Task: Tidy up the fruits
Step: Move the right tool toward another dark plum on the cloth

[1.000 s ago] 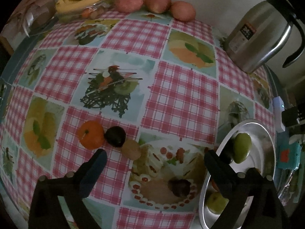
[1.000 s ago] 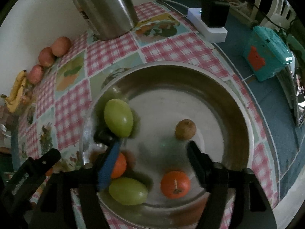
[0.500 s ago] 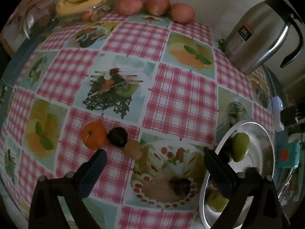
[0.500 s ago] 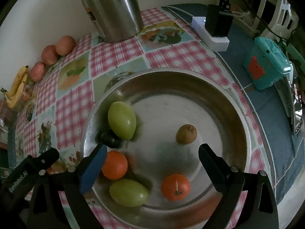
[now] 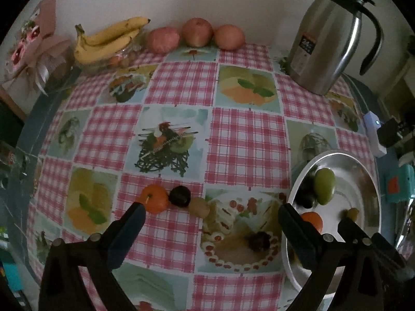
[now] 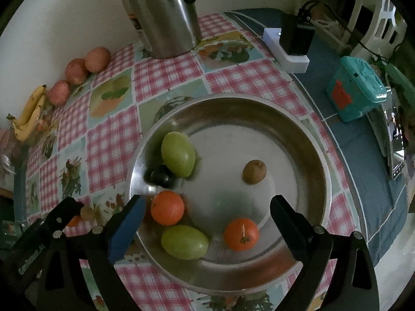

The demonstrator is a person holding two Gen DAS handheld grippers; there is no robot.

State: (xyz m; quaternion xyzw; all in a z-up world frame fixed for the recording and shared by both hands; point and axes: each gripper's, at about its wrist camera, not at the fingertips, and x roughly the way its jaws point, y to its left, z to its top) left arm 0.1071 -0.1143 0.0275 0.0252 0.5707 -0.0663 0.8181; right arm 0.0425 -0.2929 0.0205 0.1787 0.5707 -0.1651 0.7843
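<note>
1. The left tongs (image 5: 210, 224) are spread wide with nothing between them, hovering over the counter (image 5: 246, 140), which wears a glossy cloth of pink gingham squares and printed food pictures.
2. Just beyond the left tongs, 3 fruits lie in a touching row on the cloth: a round orange tangerine (image 5: 154, 198), a dark glossy plum (image 5: 179, 196) and a small brown, rough-skinned fruit (image 5: 198, 206).
3. The right tongs (image 6: 206, 211) are likewise released and bare, hanging above a round, shallow metal bowl (image 6: 306, 140) with a dull, brushed sheen.
4. Inside the bowl: a smooth green oval fruit (image 6: 178, 154) at 10 o'clock touching a dark plum (image 6: 159, 176); an orange tangerine (image 6: 167, 207) at 8 o'clock; a second green oval (image 6: 184, 241) at 7 o'clock; a second tangerine (image 6: 241, 234), stem up, at 6 o'clock; a small brown fruit (image 6: 254, 171) alone near 3 o'clock.
5. At the counter's far edge against the wall: a bunch of yellow bananas (image 5: 109, 40), 3 reddish apples (image 5: 197, 32) in a row, and a tall steel jug (image 5: 329, 41) with a black lid and handle.
</note>
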